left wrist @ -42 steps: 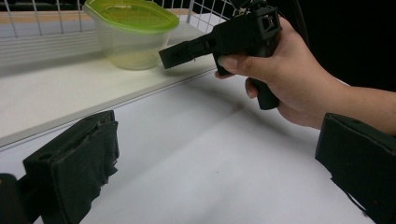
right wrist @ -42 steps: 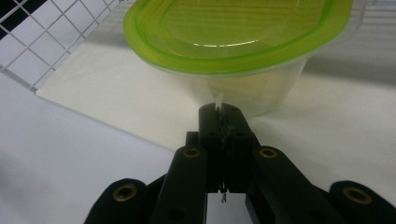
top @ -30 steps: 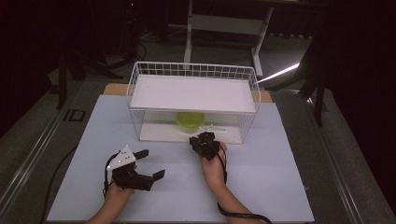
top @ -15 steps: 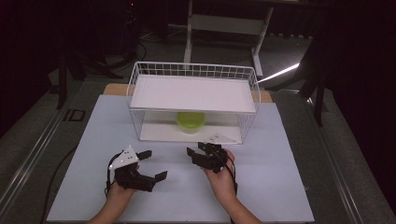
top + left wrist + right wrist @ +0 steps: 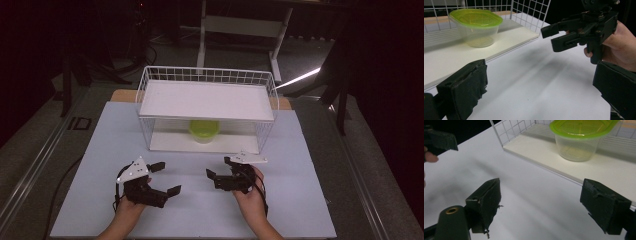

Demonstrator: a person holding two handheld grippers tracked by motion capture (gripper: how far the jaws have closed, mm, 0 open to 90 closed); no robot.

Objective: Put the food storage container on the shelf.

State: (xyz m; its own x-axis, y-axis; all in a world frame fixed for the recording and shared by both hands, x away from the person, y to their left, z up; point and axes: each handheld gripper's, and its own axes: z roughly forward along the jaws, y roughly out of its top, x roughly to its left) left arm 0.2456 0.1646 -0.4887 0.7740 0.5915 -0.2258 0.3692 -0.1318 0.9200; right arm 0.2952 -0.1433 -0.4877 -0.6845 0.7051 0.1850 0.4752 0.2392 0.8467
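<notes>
Straight ahead of both tongs, a tub is sitting on the rack's lower shelf — nearer the right gripper, whose empty jaws have just been opening; the left gripper is gaping too, empty.

One clear container with a green lid stands ahead of the fingers, on the lower level of one white wire rack. The rack has two levels, each a white board. Two grippers are over the one desk: the left gripper and the right gripper, each with two black fingers.
</notes>
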